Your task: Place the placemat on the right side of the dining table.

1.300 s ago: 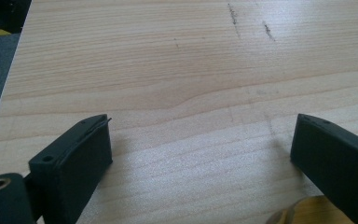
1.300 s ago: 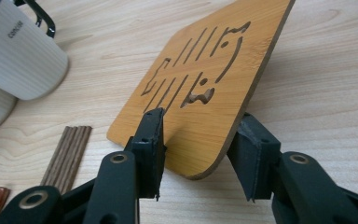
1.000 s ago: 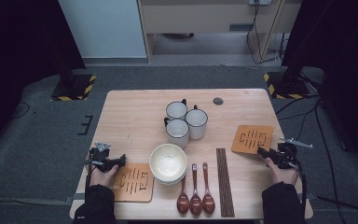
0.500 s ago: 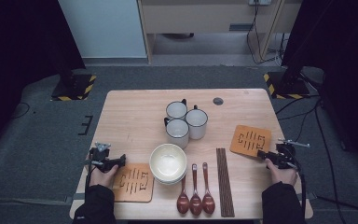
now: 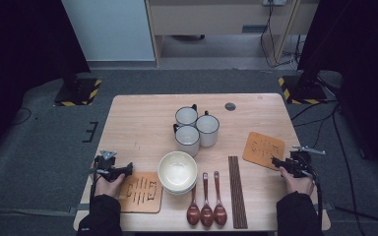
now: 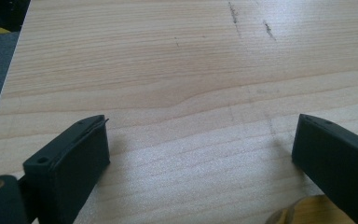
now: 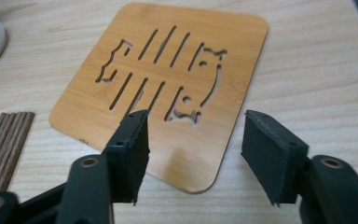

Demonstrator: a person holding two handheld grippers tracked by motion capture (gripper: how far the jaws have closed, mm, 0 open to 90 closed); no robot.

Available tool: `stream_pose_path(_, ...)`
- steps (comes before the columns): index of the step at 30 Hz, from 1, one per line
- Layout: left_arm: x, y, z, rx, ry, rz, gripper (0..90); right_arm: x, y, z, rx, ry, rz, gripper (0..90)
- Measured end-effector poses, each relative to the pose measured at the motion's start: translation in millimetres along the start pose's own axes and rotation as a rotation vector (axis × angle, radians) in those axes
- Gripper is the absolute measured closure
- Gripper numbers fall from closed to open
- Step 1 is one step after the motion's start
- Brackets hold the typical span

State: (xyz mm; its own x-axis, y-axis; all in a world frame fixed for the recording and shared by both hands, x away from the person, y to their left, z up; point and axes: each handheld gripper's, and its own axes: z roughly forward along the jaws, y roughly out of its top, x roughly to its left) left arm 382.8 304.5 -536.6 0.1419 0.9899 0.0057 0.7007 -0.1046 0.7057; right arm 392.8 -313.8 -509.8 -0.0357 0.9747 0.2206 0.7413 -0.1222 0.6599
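Observation:
My right gripper [image 7: 193, 126] stands open over the near edge of a bamboo coaster [image 7: 168, 79] with slot cut-outs, which lies flat on the table. Its jaws have just been opening; the coaster's near corner lies between them, and the pads are clear of it. In the high view this gripper [image 5: 276, 161] is at the table's right, just short of the coaster [image 5: 263, 149]. My left gripper [image 6: 200, 135] is open over bare wood, with a second coaster's corner [image 6: 303, 212] by its right jaw. From above, the left gripper [image 5: 124, 170] sits beside that coaster [image 5: 141, 191].
A cream bowl [image 5: 177, 170] stands front centre, with three white mugs [image 5: 197, 128] behind it. Three brown spoons [image 5: 206, 209] and a bundle of dark chopsticks [image 5: 237, 189] lie to the bowl's right. The table's left edge [image 6: 0, 107] is close to my left gripper.
The right gripper has edged slightly toward the coaster, which lies about where it was. The left hand and the other things have not moved.

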Motion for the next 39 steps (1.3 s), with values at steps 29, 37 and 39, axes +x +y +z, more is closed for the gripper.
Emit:
stream_pose_path(29, 0.1, 0.0, 0.1, 0.000, 0.000, -0.001, 2.8, 11.7, 3.3, 23.0, -0.016, -0.150, -0.109, 21.4)
stream_pose_path(37, 0.0, 0.0, 0.1, 0.000, 0.000, -0.001, 2.8, 13.6, 2.8, 29.6, -0.010, -0.160, -0.088, 19.4)
stream_pose_path(39, 0.0, 0.0, 0.1, 0.000, 0.000, -0.001, 2.8, 14.0, 2.7, 31.2, -0.007, -0.159, -0.097, 18.8)
